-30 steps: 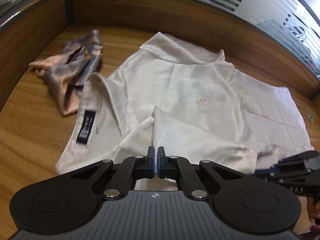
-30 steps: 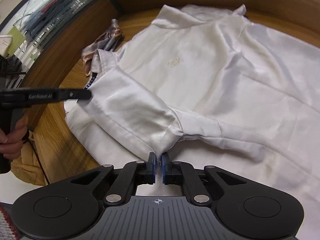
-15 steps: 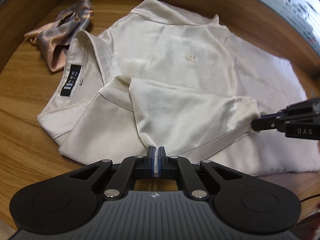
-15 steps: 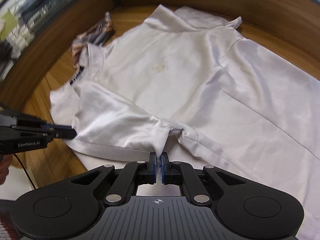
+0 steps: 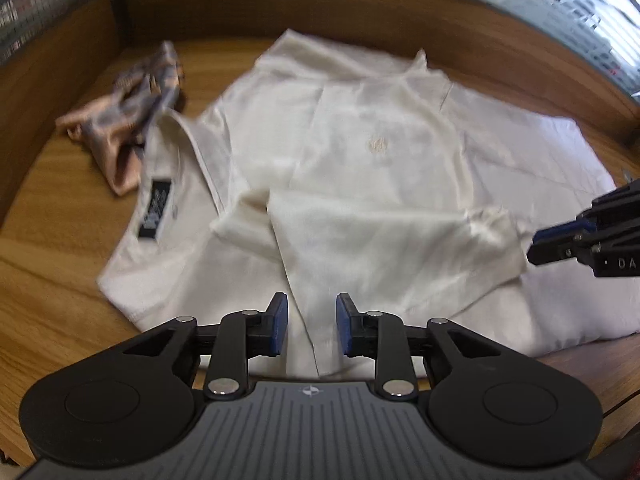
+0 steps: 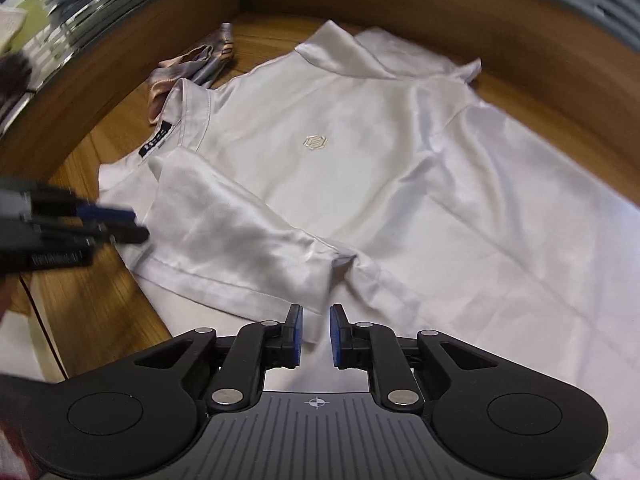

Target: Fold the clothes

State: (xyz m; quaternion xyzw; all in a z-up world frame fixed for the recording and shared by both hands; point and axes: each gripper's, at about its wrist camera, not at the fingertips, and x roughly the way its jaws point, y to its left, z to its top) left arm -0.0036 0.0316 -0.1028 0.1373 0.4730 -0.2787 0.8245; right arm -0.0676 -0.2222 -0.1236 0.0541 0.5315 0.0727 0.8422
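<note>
Left gripper [image 5: 311, 330] and right gripper [image 6: 316, 334] both stand with jaws apart, empty, just over the white shirt [image 6: 400, 184], which lies spread across the wooden table [image 5: 60, 280] with its near sleeve [image 6: 240, 248] folded inward. The satin looks slippery, so press creases flat before letting go. A patterned cloth [image 5: 132, 120] sits crumpled toward the far left corner.

polo shirt [image 6: 360, 168] flat on the wooden table [image 6: 100, 312], sleeve [image 6: 240, 248] folded over it, crumpled scarf [image 5: 128, 120] just beside the collar [image 6: 192, 116]
</note>
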